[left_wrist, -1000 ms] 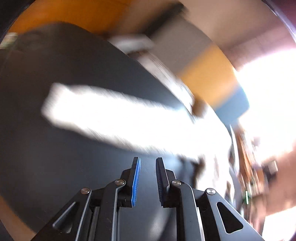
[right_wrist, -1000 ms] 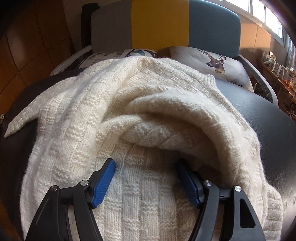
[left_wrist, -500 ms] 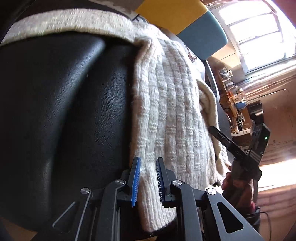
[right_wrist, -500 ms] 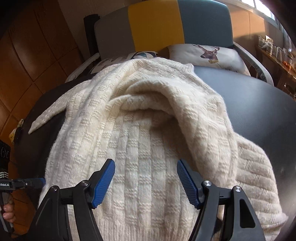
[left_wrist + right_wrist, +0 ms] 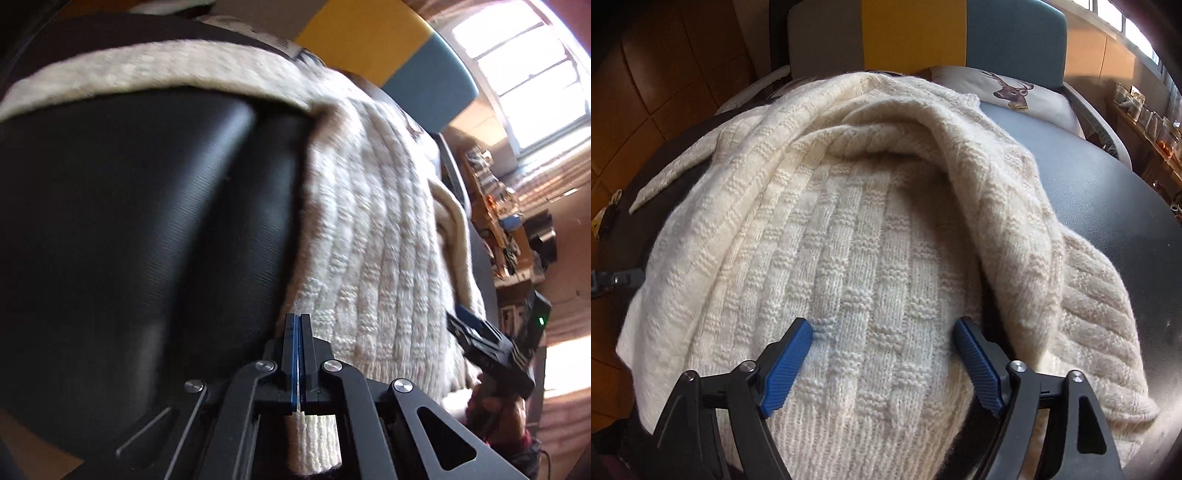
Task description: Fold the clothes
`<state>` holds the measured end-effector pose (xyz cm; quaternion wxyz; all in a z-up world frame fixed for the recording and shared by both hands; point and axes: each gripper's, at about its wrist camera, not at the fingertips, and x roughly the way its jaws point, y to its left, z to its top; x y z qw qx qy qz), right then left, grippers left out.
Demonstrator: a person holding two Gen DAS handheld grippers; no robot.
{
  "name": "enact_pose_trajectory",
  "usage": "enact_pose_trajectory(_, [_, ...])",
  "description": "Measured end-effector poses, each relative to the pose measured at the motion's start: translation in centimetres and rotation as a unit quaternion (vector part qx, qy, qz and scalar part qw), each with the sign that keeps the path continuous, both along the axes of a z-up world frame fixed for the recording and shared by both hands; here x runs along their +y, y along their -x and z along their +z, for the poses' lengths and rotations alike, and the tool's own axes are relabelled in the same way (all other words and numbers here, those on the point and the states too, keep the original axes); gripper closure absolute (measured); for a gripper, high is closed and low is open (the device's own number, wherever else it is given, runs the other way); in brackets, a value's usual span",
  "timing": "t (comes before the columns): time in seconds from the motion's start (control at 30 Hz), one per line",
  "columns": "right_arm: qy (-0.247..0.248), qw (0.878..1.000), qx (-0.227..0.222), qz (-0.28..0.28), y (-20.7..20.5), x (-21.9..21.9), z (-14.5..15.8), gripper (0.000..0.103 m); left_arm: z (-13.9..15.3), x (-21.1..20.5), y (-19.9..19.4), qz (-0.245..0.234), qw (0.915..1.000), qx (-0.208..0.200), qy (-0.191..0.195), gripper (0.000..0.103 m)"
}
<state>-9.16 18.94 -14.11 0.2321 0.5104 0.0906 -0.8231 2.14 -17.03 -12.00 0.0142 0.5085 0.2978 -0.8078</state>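
1. At the near edge of the black table point(image 5: 147, 221), the left gripper point(image 5: 297, 332) has its blue pads pressed together on the ribbed hem of the cream sweater point(image 5: 369, 240); a strip of the knit shows below the pads, so it appears to pinch the hem corner.
2. Over the hem on the other side, the right gripper point(image 5: 882, 334) is spread wide, its blue pads point(image 5: 786, 369) apart above the knit and gripping nothing.
3. The sweater point(image 5: 868, 240) lies bunched on the table point(image 5: 1108, 184), its upper layer folded over in a thick roll across the middle, one sleeve stretched out flat to the left.
4. In the left wrist view, the right gripper point(image 5: 480, 332) shows at the sweater's far side, held by a hand point(image 5: 495, 410).
5. Beyond the table stands a chair point(image 5: 1015, 37) with grey, yellow and blue back panels, and a cushion point(image 5: 1015, 92) with a deer print on its seat.
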Motion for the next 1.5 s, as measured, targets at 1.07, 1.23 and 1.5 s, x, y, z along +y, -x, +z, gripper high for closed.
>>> enact_pose_trajectory(1.07, [-0.063,0.983,0.057,-0.162,-4.8,15.8,0.9,0.06,1.1,4.2,0.4,-0.087,0.9928,-0.004,0.083,0.052])
enact_pose_trajectory(1.23, [-0.107,0.979,0.069,-0.16,-4.7,17.4,2.7,0.079,0.9,3.9,0.2,-0.094,0.9911,-0.005,0.095,0.049])
enact_pose_trajectory(1.5, [-0.13,0.957,0.142,-0.216,-1.6,23.5,11.0,0.079,0.7,4.0,0.8,-0.099,0.9899,-0.007,0.101,0.046])
